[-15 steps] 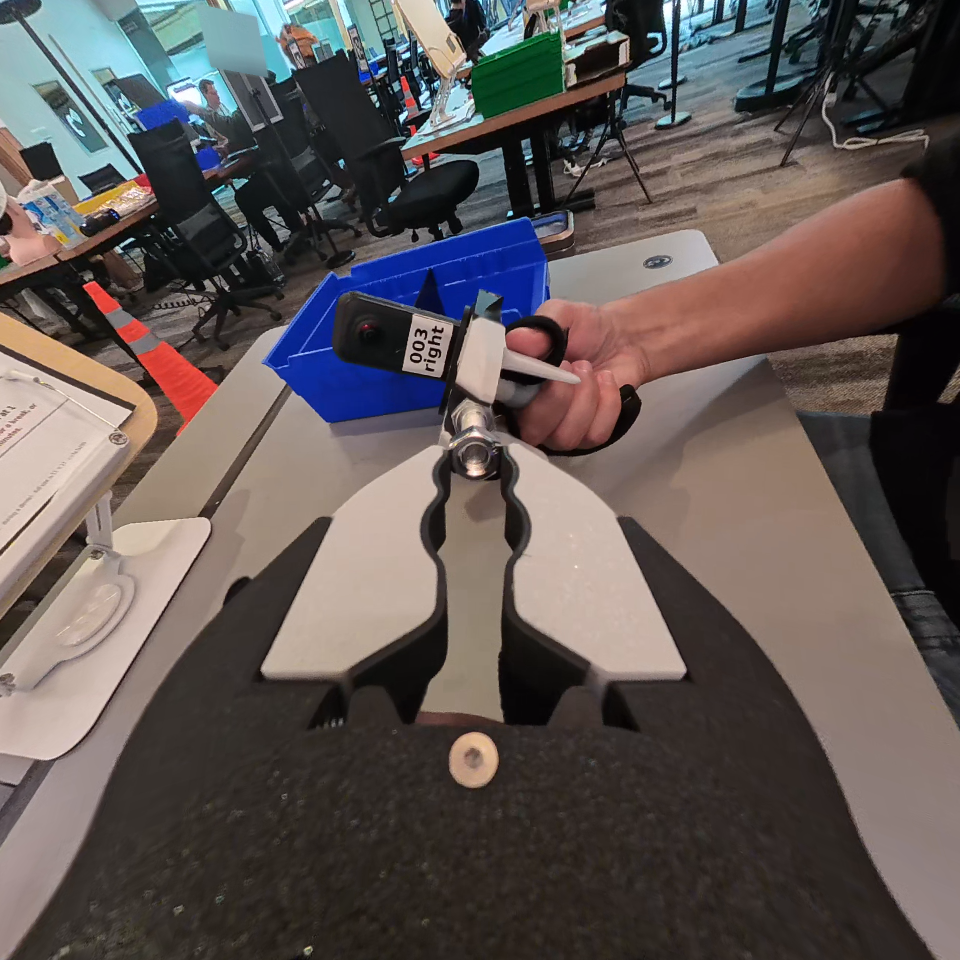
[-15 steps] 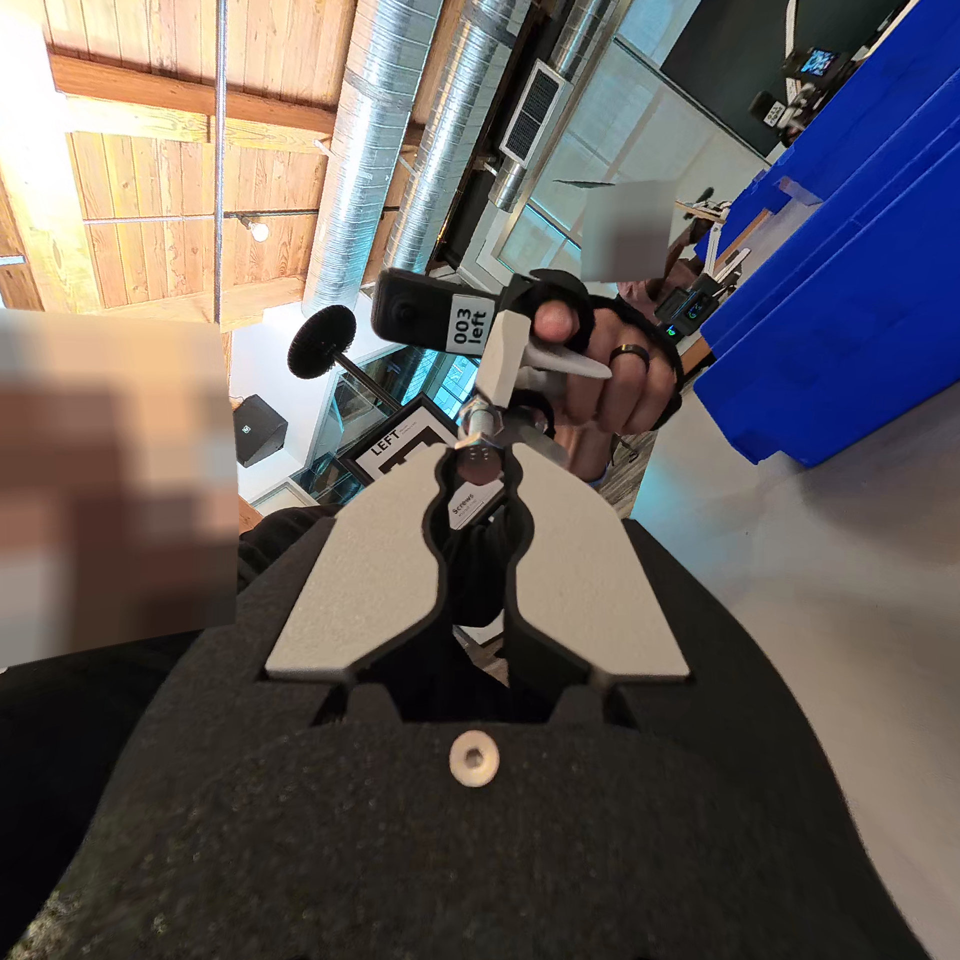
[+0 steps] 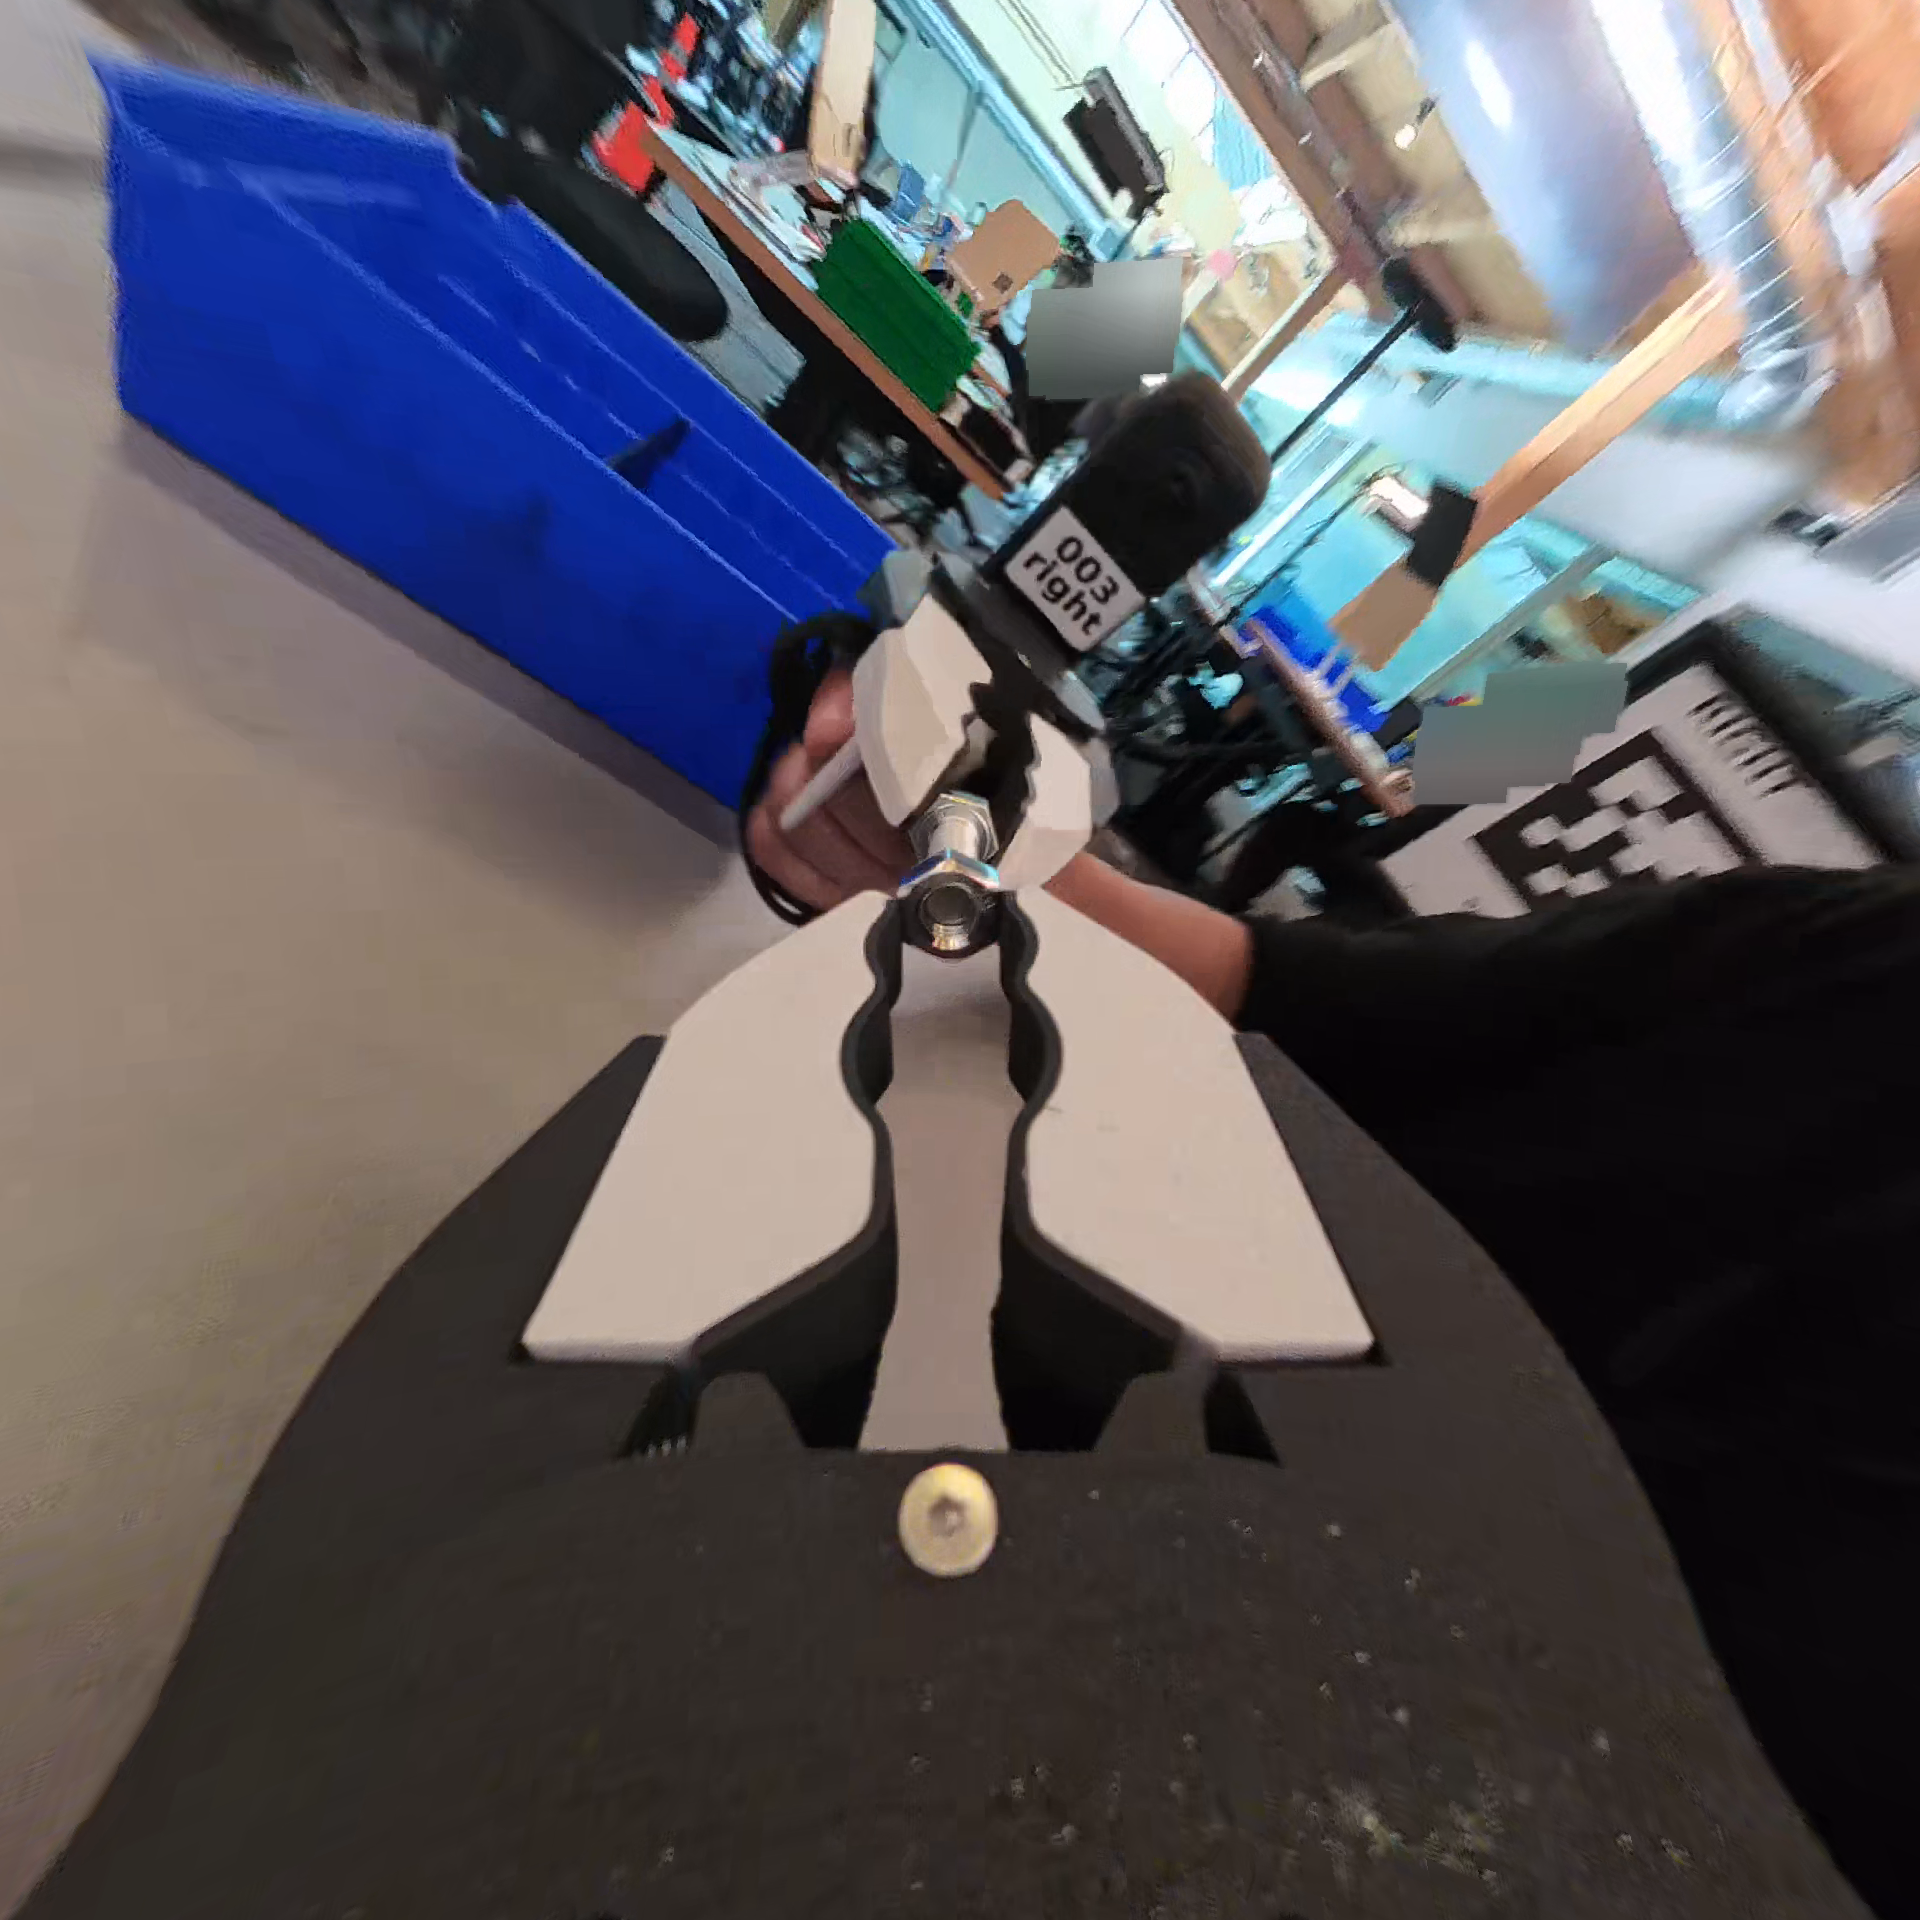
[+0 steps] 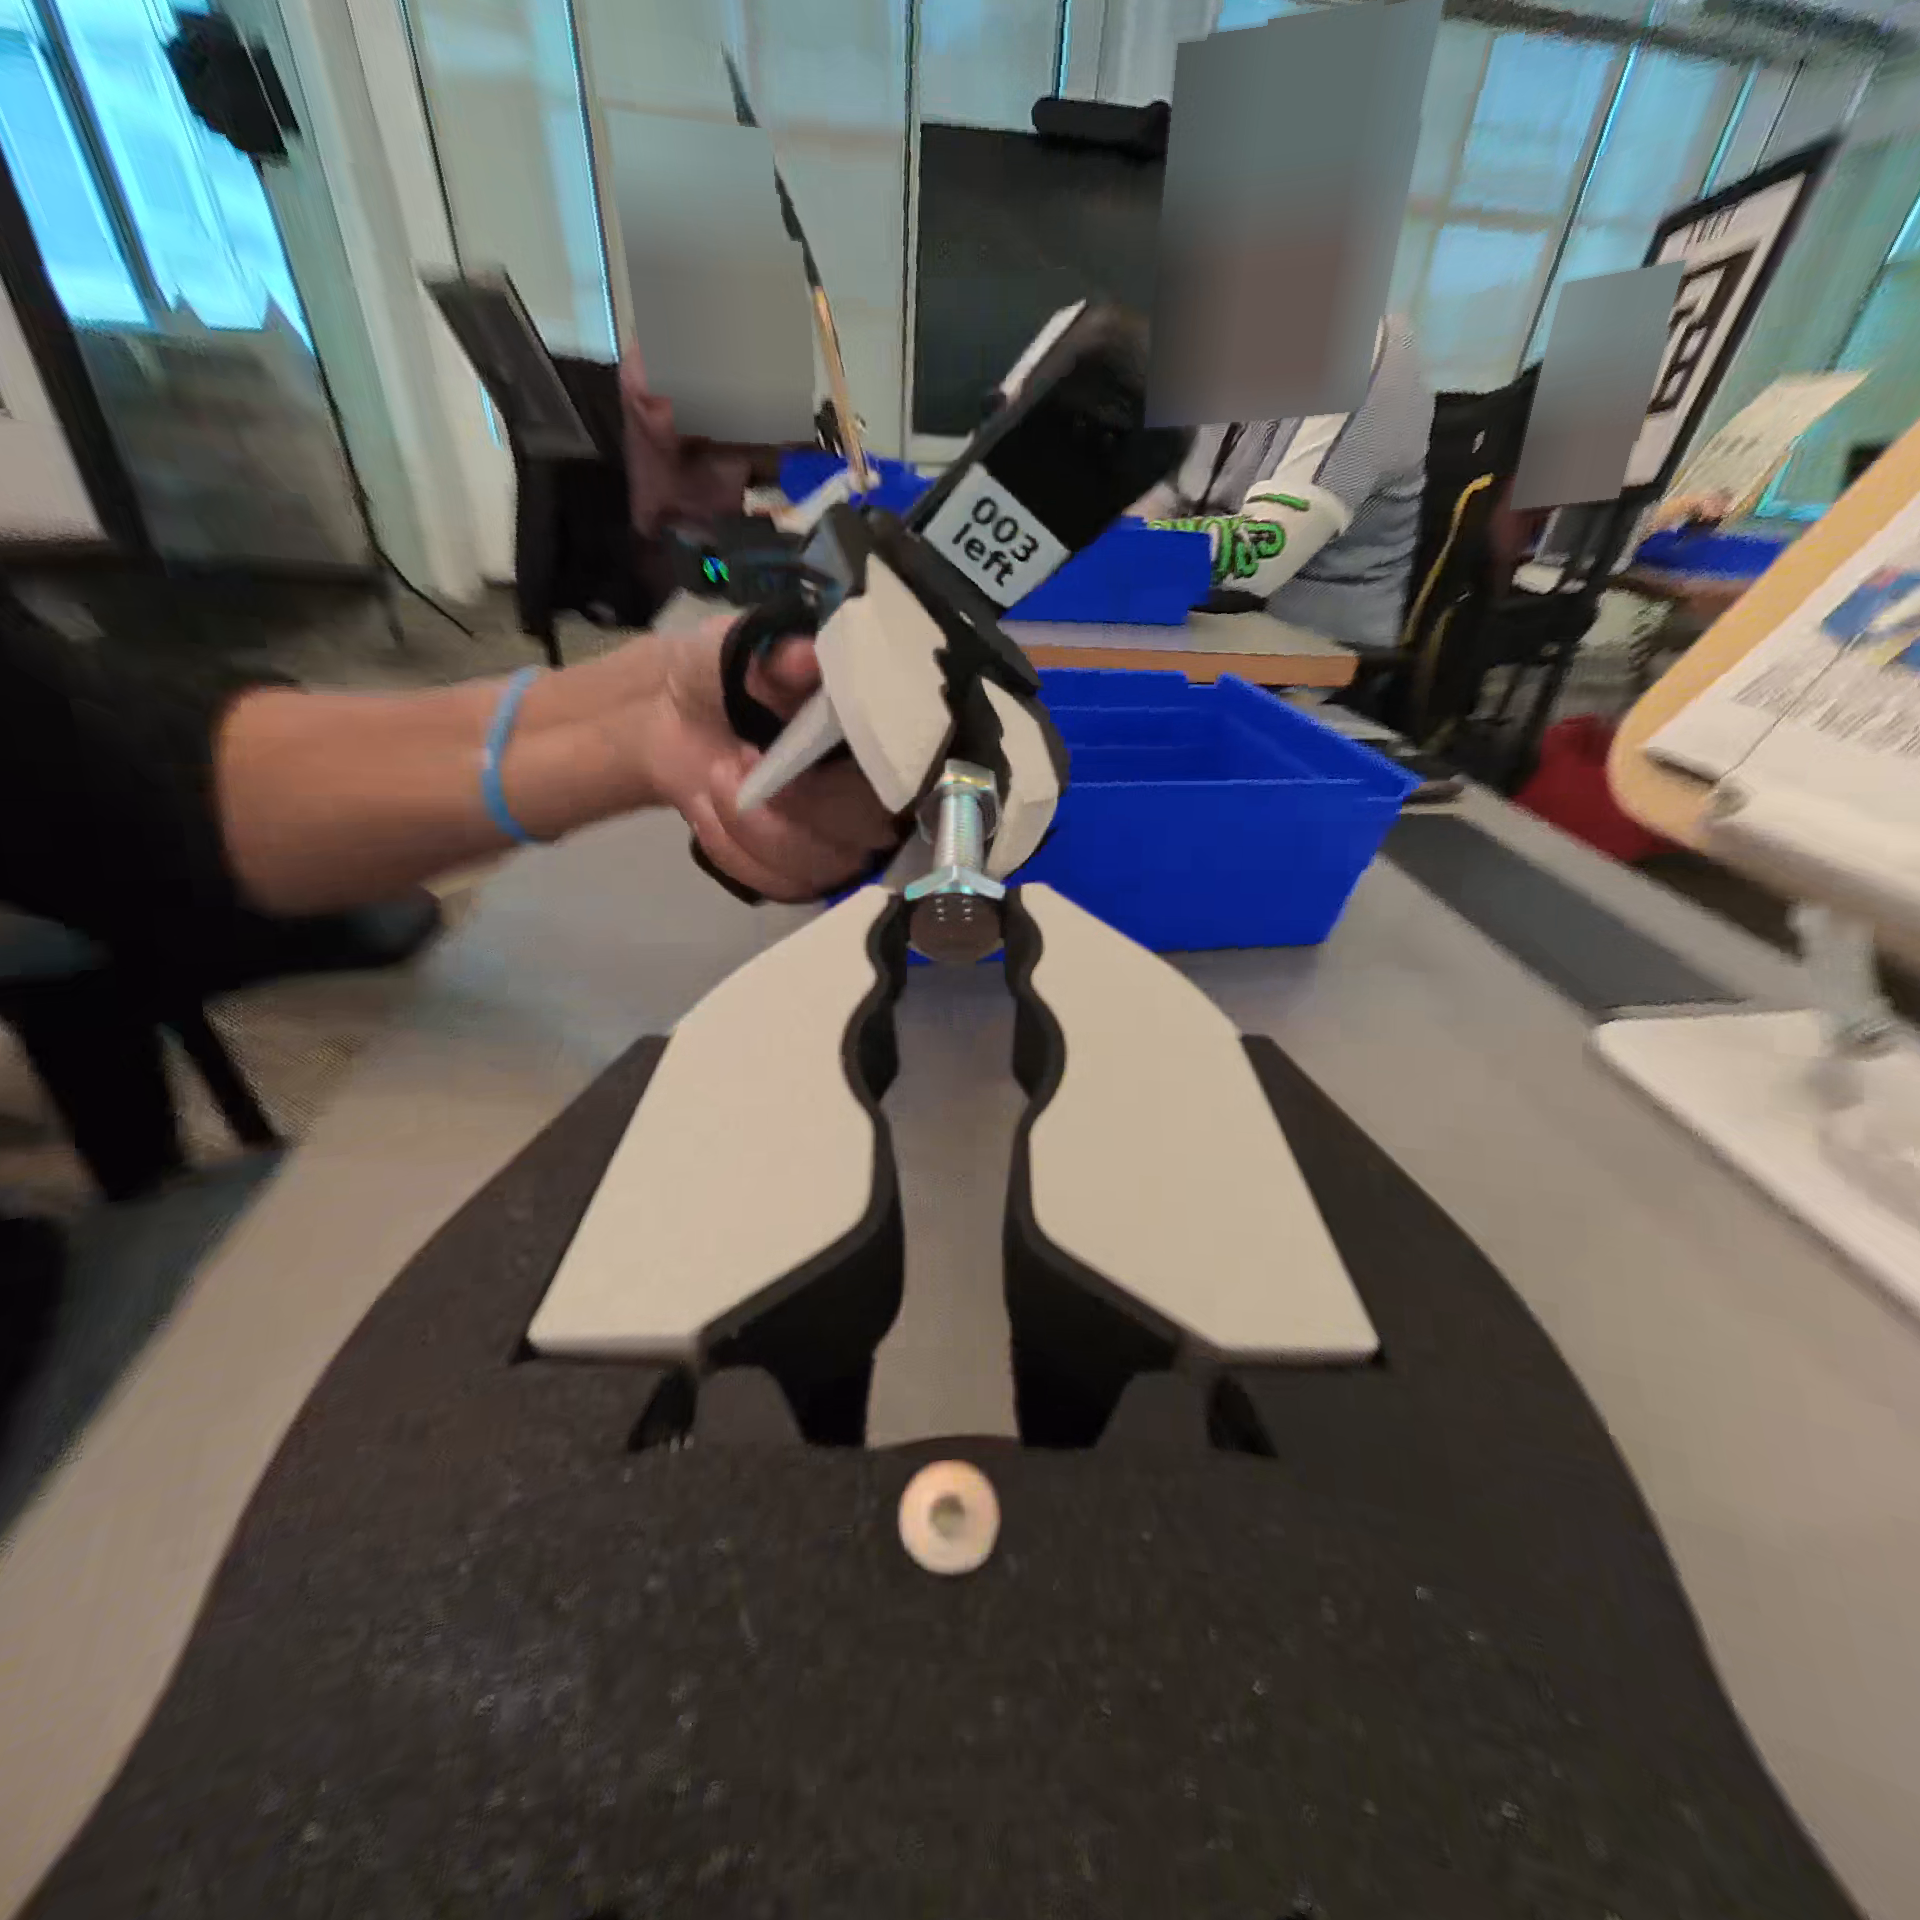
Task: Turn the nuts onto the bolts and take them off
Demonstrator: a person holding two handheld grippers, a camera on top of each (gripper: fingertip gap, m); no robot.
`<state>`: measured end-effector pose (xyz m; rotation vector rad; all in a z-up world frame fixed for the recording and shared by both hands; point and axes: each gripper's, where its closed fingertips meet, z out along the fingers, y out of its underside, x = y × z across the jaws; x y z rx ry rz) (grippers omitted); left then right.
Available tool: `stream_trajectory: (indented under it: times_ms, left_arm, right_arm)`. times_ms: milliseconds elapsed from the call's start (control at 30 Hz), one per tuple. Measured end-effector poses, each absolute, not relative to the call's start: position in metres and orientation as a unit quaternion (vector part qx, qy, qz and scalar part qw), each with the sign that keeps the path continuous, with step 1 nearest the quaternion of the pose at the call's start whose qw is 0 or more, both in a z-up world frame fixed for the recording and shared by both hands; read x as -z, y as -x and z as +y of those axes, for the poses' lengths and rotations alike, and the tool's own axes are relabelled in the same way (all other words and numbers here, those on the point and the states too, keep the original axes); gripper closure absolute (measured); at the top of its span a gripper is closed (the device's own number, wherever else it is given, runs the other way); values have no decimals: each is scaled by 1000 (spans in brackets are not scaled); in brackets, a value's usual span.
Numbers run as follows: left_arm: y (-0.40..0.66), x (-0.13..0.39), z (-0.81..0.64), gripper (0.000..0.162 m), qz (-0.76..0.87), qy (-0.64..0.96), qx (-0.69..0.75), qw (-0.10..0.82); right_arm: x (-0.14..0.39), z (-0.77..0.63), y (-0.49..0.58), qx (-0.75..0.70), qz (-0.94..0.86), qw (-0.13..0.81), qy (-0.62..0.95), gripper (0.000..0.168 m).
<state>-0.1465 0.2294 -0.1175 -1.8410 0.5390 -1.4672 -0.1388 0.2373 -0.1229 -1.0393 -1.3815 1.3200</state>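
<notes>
A silver bolt with a nut on it is held in the air between my two grippers, above the grey table (image 3: 260,935). In the left wrist view my left gripper (image 3: 948,920) is shut on the nut (image 3: 948,914), with the bolt's end showing through it. The right gripper (image 3: 977,821) faces it and holds the other end. In the right wrist view my right gripper (image 4: 951,925) is shut on the bolt's hex head (image 4: 948,925). The threaded shaft (image 4: 958,836) runs up to the left gripper (image 4: 961,790). A person's hand holds each gripper.
A blue plastic bin (image 4: 1226,821) stands on the table (image 4: 1351,1091) just behind the grippers; it also shows in the left wrist view (image 3: 416,416). A document stand with paper (image 4: 1818,727) on a white base (image 4: 1766,1091) stands at the right. Office desks, chairs and seated people are beyond. Left and right tips are no more than a few centimetres apart.
Both grippers have rolled strongly about the bolt's axis, so both views are turned and blurred. The right wrist view now looks level across the table instead of up at the ceiling. Both stay shut.
</notes>
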Motion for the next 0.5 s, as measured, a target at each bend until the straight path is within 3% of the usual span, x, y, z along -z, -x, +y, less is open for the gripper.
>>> stream_trajectory:
  times_ms: [267, 500]
  left_arm:
    - [158, 114, 227, 145, 86, 645, 724, 228]
    - [175, 119, 235, 145, 117, 698, 637, 305]
  right_arm:
    - [130, 237, 137, -324, -658, 582, 351, 151]
    - [128, 251, 136, -431, -599, 503, 450, 151]
